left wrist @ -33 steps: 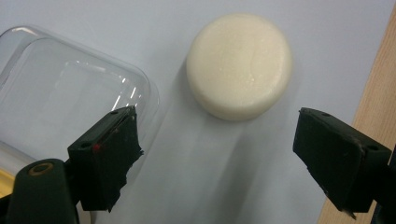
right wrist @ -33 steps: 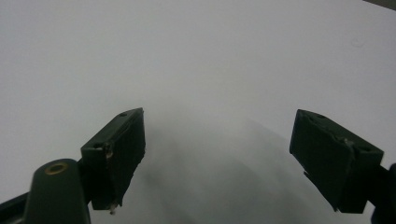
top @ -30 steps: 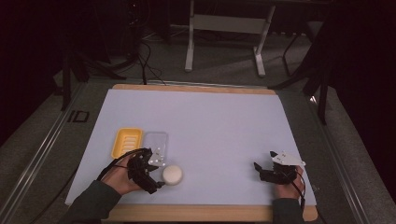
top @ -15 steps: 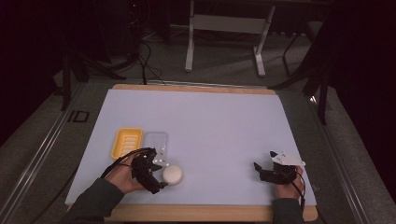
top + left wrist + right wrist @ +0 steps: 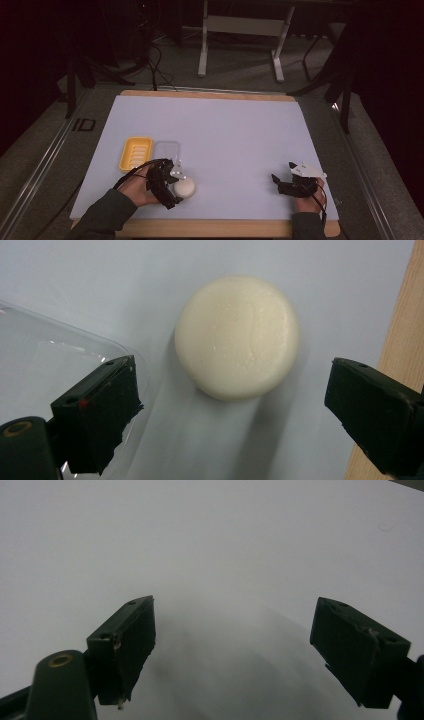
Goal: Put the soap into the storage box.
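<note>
Trays sat side by side near the table's (image 5: 240, 130) left front: a yellow ribbed tray (image 5: 135, 153) and, just right of it, a clear plastic tray (image 5: 166, 149); neither appeared to hold anything. Just in front of the clear tray lay a round cream-white puck (image 5: 184, 188), flat on the pale sheet.

From above, the left gripper (image 5: 172, 185) crowded the puck, contact unclear. Its own view settled that: jaws spread wide, puck (image 5: 237, 336) between them untouched, clear tray's corner (image 5: 45, 355) under one jaw. Well apart at the right front, the right gripper (image 5: 281, 183) stood released over bare sheet.
</note>
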A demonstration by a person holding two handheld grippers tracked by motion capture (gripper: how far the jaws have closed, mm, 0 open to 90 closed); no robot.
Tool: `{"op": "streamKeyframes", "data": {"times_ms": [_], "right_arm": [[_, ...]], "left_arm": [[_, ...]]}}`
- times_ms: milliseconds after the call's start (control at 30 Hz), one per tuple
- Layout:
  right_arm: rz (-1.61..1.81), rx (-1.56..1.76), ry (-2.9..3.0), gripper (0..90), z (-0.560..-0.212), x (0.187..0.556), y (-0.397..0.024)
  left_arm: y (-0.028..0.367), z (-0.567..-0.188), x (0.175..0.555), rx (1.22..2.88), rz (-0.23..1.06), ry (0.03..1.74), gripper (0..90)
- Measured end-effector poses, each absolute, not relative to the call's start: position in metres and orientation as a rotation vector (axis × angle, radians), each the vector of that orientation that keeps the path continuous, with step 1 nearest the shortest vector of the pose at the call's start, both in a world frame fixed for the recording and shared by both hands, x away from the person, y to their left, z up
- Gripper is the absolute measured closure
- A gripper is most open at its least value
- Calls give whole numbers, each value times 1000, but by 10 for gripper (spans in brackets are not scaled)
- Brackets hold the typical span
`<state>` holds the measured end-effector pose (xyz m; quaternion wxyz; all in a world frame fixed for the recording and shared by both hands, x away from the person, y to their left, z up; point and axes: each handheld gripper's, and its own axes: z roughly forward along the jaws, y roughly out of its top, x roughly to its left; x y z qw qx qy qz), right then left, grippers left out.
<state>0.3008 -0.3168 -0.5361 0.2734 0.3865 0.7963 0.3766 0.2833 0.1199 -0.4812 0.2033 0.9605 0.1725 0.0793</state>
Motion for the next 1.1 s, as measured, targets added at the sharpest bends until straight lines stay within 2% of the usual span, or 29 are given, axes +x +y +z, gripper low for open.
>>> {"op": "streamKeyframes", "data": {"times_ms": [1100], "right_arm": [[1015, 1040, 2144, 179, -536, 301, -317]], "left_arm": [[101, -493, 296, 2765, 161, 417, 77]]}}
